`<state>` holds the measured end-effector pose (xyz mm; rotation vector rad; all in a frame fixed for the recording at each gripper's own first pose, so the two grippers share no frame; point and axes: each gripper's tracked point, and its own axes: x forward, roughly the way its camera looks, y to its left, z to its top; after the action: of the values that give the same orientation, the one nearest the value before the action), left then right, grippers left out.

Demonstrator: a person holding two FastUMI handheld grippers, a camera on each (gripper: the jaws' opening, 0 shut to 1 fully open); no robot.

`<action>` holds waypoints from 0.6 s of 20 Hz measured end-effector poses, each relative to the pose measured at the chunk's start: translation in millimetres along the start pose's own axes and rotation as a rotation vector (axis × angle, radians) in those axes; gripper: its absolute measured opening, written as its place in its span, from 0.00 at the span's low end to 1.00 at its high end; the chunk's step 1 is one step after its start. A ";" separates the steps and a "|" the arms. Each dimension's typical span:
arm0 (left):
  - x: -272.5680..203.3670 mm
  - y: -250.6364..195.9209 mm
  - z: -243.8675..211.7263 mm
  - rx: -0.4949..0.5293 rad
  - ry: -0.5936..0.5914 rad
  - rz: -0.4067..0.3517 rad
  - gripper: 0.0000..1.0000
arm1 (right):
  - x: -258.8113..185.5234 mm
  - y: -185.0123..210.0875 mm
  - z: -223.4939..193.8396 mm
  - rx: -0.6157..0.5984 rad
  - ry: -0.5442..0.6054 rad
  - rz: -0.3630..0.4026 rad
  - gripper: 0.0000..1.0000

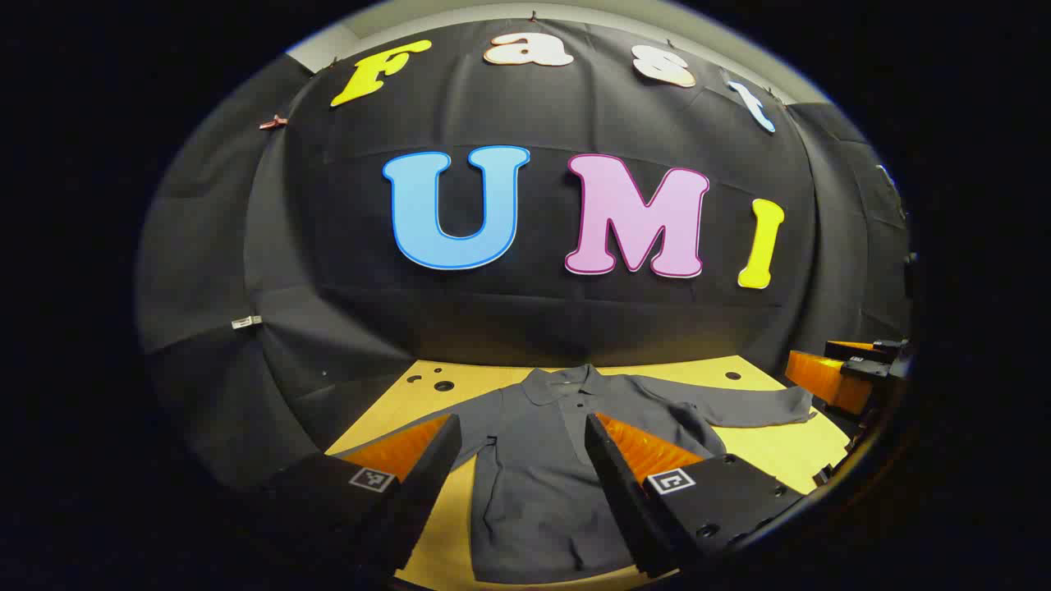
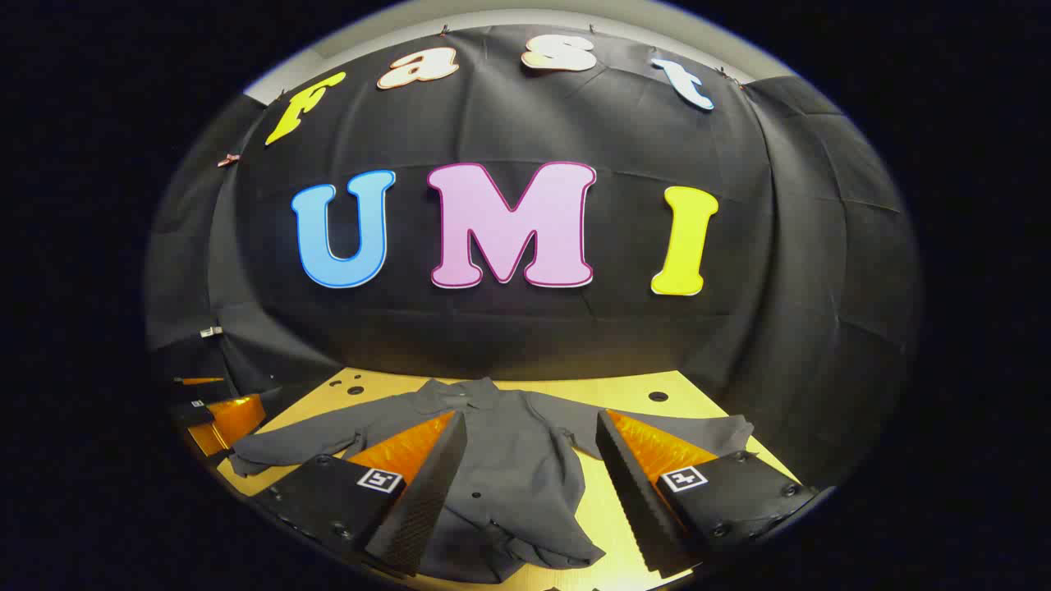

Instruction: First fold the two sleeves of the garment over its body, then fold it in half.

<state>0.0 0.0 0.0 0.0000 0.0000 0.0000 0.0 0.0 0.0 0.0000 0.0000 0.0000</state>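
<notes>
A grey polo shirt (image 1: 534, 460) is laid flat on the yellow table (image 1: 772, 447), collar toward the booth wall, both sleeves spread out unfolded. The left gripper (image 1: 519, 468) is held above it, fingers parted and empty. In the right gripper view, the right gripper (image 2: 530, 484) is likewise spread wide with nothing grasped, and the rumpled hem (image 2: 525, 546) is seen.

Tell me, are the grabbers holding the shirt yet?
No, nothing is held. Each hand-held gripper, left and right, is open above the grey shirt, which lies flat on the yellow table with sleeves spread out.
</notes>
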 end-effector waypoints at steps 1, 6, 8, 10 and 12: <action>2.6 -1.0 -1.7 0.005 0.002 -0.003 0.95 | 2.8 -1.9 -3.5 0.005 0.015 -0.005 0.98; 12.2 -9.0 9.9 0.078 -0.030 -0.027 0.96 | 11.5 -9.7 -8.7 0.033 0.046 -0.032 0.98; 16.7 -9.3 10.1 0.081 -0.031 -0.034 0.95 | 13.3 -10.4 -7.4 0.034 0.046 -0.037 0.98; 19.3 -10.3 5.9 0.067 -0.016 -0.041 0.95 | 16.0 -10.3 -8.2 0.036 0.051 -0.037 0.98; 21.9 -9.9 1.4 0.050 0.002 -0.042 0.95 | 16.8 -8.7 -9.4 0.036 0.058 -0.034 0.98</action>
<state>21.9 -9.9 1.4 0.0496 0.0017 -0.0421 16.8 -8.7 -9.4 0.0358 0.0577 -0.0342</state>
